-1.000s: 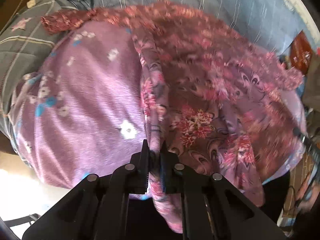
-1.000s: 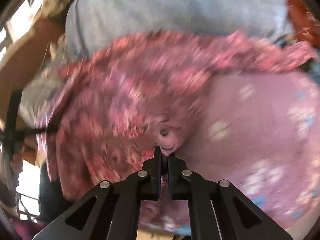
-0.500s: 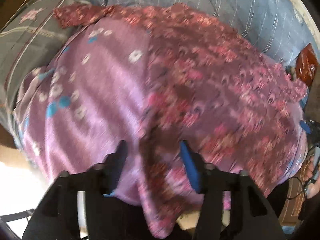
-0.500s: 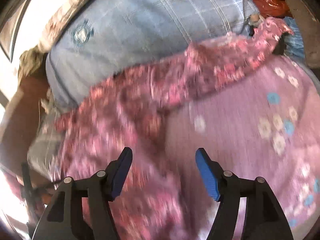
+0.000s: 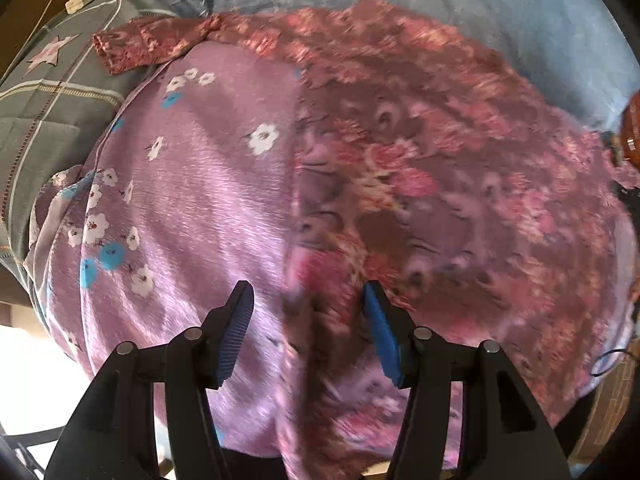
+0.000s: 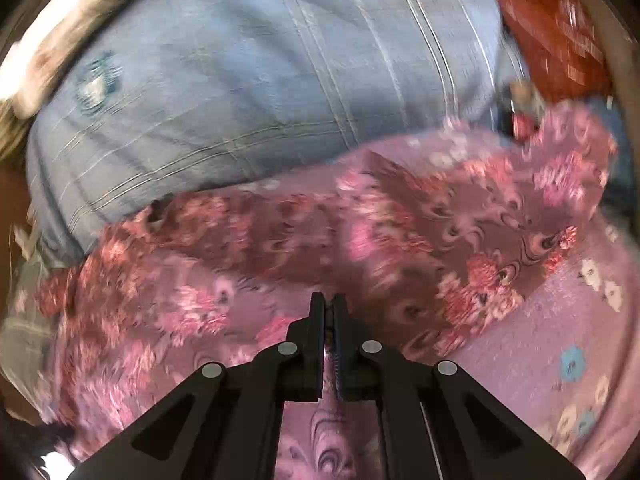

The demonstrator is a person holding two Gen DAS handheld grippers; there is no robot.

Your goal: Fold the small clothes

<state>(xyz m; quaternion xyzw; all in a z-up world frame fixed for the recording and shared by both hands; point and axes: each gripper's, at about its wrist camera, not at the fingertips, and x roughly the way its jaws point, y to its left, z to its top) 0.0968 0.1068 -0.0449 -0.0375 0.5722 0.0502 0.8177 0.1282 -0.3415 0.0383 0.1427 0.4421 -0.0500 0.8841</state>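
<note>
Left wrist view recorded the left gripper point(image 5: 306, 328) spread apart over the floral garment point(image 5: 440, 184); the right gripper point(image 6: 329, 312) pinched that garment's point(image 6: 360, 248) cloth.

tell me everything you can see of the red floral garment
The red floral garment is thin, soft cloth printed with pink and red flowers on brown. It lies spread over a lilac cloth, one sleeve stretched out to the side. The left gripper stands open at its edge; the right gripper is shut on it.
</note>
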